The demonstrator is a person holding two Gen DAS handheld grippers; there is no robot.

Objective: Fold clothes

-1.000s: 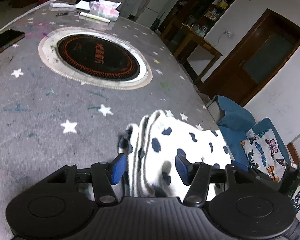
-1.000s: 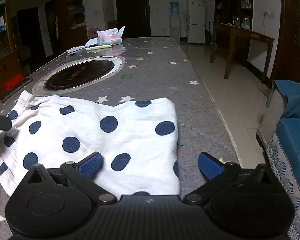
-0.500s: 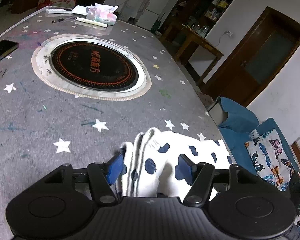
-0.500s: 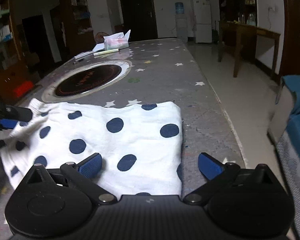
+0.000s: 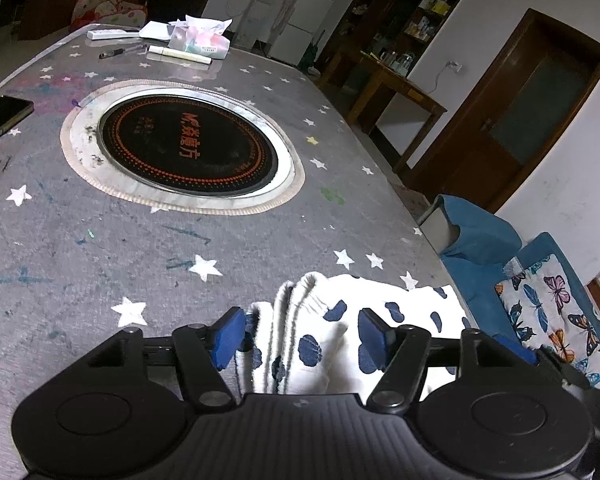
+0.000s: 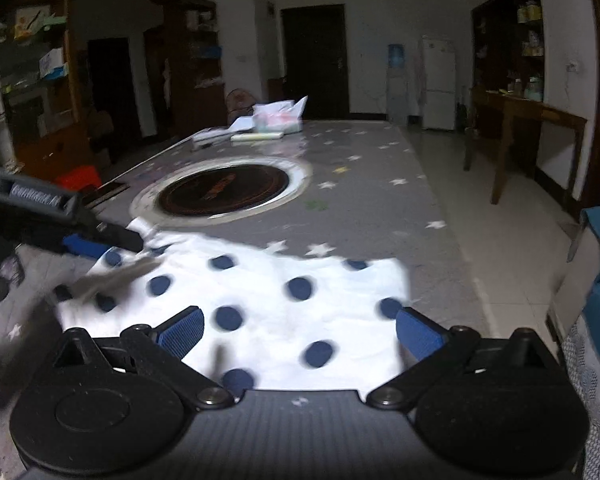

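Flat on the starred table (image 6: 380, 184), the garment (image 6: 284, 304) lies near the front edge, white with navy dots. Its long axis runs across the right wrist view, one short straight edge toward the table's right side, the bunched end toward the left gripper (image 5: 300, 338). That gripper's jaws are parted, both blue pads clear of the gathered folds between them. The right gripper (image 6: 298, 330) hangs wide open above the cloth, gripping nothing. Beyond the garment sits a round black cooktop (image 5: 188, 152).
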